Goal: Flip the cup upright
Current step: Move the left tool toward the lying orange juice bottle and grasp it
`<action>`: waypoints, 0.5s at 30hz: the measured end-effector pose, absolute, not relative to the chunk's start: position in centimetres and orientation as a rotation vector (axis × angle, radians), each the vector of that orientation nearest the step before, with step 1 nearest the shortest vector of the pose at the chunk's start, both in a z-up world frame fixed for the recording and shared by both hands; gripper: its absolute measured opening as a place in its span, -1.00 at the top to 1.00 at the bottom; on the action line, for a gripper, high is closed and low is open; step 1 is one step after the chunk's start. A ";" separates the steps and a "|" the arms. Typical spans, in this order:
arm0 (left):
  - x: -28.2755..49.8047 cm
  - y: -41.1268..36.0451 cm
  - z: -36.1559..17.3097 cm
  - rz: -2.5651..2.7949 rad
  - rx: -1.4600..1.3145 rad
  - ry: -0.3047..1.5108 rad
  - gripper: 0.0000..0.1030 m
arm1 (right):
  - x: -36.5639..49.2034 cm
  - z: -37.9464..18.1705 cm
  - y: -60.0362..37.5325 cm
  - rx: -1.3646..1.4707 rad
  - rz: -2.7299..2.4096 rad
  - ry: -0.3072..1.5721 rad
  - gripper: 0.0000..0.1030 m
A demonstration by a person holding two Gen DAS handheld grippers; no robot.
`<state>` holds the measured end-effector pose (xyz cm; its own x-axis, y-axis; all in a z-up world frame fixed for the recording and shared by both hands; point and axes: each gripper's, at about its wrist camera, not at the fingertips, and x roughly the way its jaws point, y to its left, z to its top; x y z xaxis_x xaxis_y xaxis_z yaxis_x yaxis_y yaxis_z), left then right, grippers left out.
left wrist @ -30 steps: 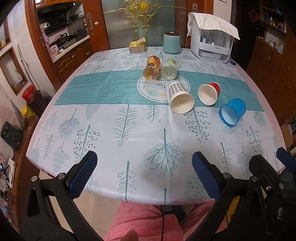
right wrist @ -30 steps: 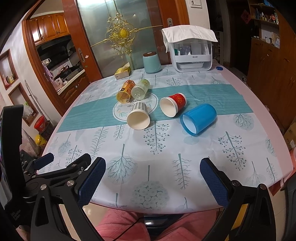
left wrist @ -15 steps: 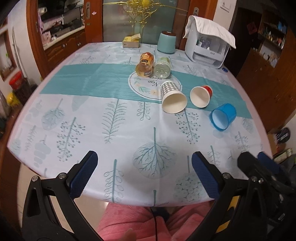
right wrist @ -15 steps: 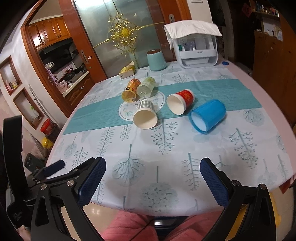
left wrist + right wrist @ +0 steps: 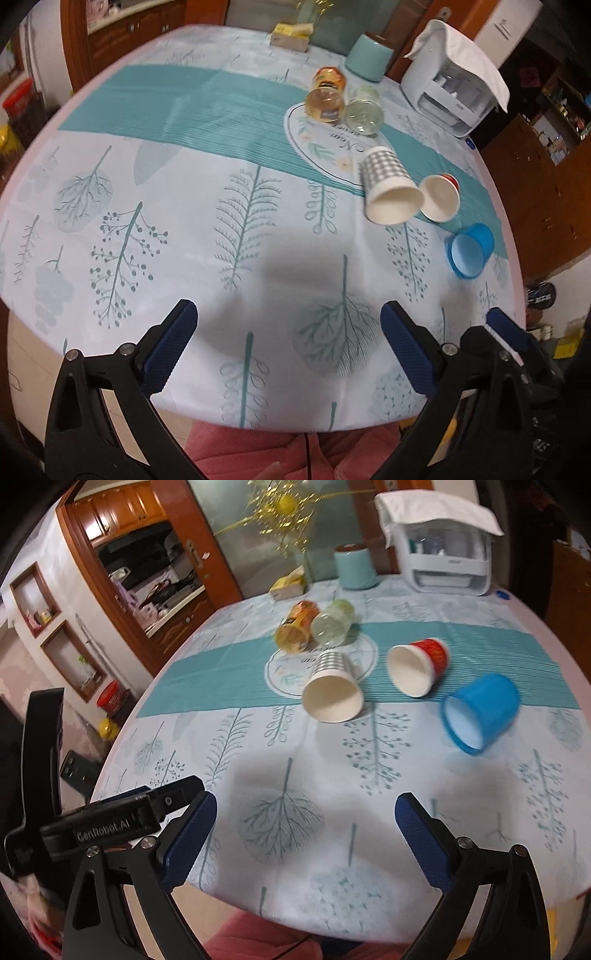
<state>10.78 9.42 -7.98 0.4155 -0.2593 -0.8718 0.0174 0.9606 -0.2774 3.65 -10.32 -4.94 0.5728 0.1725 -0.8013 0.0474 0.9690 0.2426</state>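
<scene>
Blue cup (image 5: pixel 480 713) (on side) near table edge (image 5: pixel 576 686).

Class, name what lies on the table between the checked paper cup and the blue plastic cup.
The red paper cup, tipped on its side, lies between checked cup and blue cup; right wrist view.

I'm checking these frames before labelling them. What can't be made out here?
- Printed wording on the orange jar: blurred in the right wrist view, too small in the left.
- Contents of the white appliance: half covered by its cloth.
- Red cup: partly hidden behind the checked cup in the left wrist view.
- Blue cup: its base faces away, unseen.
</scene>
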 end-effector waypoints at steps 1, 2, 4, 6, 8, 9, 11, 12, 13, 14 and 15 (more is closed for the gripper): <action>11.6 9.9 -8.2 -0.176 -0.247 1.136 -0.92 | 4.7 -5.3 -10.3 0.250 0.086 0.974 -0.92; 12.5 10.3 -8.4 -0.165 -0.241 1.143 -0.92 | 5.9 -5.7 -10.3 0.259 0.096 0.986 -0.92; 14.3 10.8 -8.6 -0.153 -0.217 1.148 -0.92 | 8.0 -6.4 -10.5 0.282 0.114 1.004 -0.92; 16.4 10.9 -8.8 -0.170 -0.171 1.169 -0.92 | 10.4 -7.0 -10.9 0.299 0.122 1.017 -0.92; 18.8 10.9 -8.9 -0.179 -0.147 1.180 -0.92 | 12.7 -7.3 -11.3 0.304 0.121 1.020 -0.92; 20.5 10.7 -8.8 -0.187 -0.133 1.186 -0.92 | 14.0 -7.4 -11.4 0.303 0.119 1.021 -0.92; 22.9 10.3 -8.8 -0.193 -0.105 1.188 -0.91 | 16.7 -7.7 -11.7 0.295 0.115 1.024 -0.92; 24.5 10.0 -8.8 -0.191 -0.082 1.191 -0.91 | 17.9 -7.7 -12.0 0.293 0.112 1.028 -0.92; 26.0 9.7 -8.9 -0.186 -0.057 1.195 -0.91 | 19.0 -7.8 -12.2 0.290 0.113 1.030 -0.92; 27.1 9.4 -8.9 -0.187 -0.042 1.198 -0.90 | 20.1 -7.9 -12.4 0.286 0.113 1.032 -0.92; 28.7 8.9 -9.0 -0.197 -0.026 1.199 -0.90 | 21.4 -8.1 -12.7 0.282 0.111 1.037 -0.92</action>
